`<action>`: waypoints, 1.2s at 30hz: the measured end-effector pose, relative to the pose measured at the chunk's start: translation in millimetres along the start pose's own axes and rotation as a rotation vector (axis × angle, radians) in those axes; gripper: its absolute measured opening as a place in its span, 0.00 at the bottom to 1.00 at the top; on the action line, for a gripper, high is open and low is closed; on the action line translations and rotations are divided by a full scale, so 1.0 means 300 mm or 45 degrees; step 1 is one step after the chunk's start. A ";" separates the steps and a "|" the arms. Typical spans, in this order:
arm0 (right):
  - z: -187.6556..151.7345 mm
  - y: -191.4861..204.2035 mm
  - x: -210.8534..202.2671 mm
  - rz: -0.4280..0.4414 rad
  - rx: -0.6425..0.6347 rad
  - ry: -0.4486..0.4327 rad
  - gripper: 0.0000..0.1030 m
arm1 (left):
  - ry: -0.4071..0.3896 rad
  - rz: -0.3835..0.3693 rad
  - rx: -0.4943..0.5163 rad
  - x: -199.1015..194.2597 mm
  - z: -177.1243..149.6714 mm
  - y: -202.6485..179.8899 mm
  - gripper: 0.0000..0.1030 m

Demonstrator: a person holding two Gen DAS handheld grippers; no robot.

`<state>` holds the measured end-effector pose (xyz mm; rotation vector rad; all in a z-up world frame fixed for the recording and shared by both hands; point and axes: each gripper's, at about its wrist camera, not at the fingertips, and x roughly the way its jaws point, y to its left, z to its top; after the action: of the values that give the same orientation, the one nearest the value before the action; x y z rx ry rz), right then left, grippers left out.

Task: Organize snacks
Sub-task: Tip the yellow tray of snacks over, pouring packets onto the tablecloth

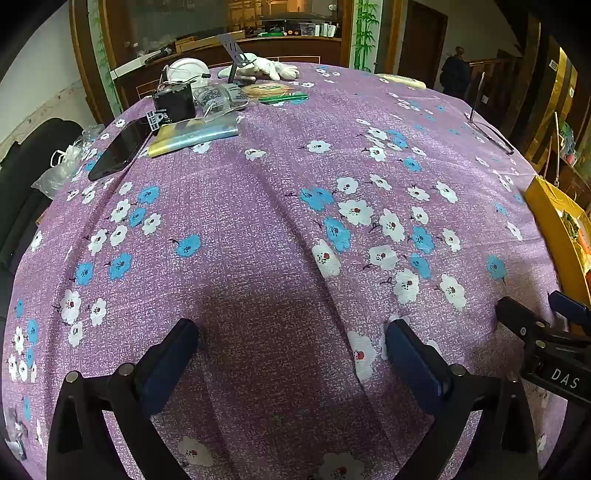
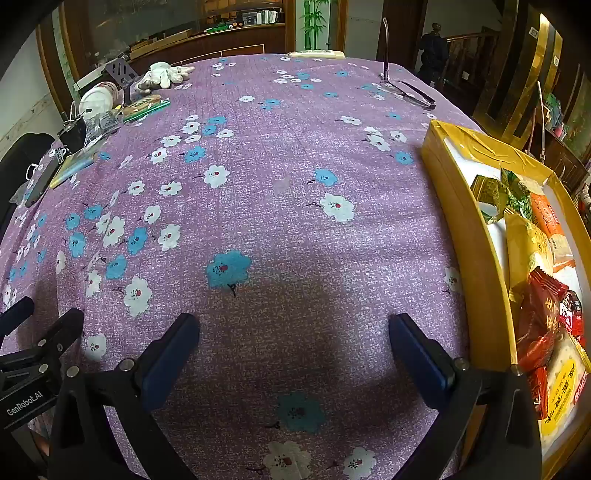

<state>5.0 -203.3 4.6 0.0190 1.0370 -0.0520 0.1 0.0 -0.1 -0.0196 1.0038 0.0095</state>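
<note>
Both grippers, left gripper (image 1: 291, 332) and right gripper (image 2: 293, 325), hover with jaws spread and empty over the bench (image 2: 280, 155). Snack packets (image 2: 535, 295) already fill the yellow box (image 2: 476, 258); I'd judge the sorting nearly done.

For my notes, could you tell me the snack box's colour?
Yellow box, clearest in the right wrist view.

A lived-in home dining room, going by the round surface (image 1: 280, 206) under a purple flowered cloth, the dark wooden glass-fronted cabinet (image 1: 207, 33) behind it, bamboo-patterned wall panels (image 1: 365, 33), and a phone (image 1: 120, 147) and gloves (image 1: 266, 68) lying about.
</note>
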 end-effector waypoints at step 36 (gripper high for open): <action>0.001 0.001 -0.001 0.000 0.000 0.000 1.00 | -0.004 0.000 0.000 0.000 0.000 0.000 1.00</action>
<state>5.0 -203.1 5.1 0.0187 1.0373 -0.0522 0.0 0.0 0.0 -0.0196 1.0008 0.0094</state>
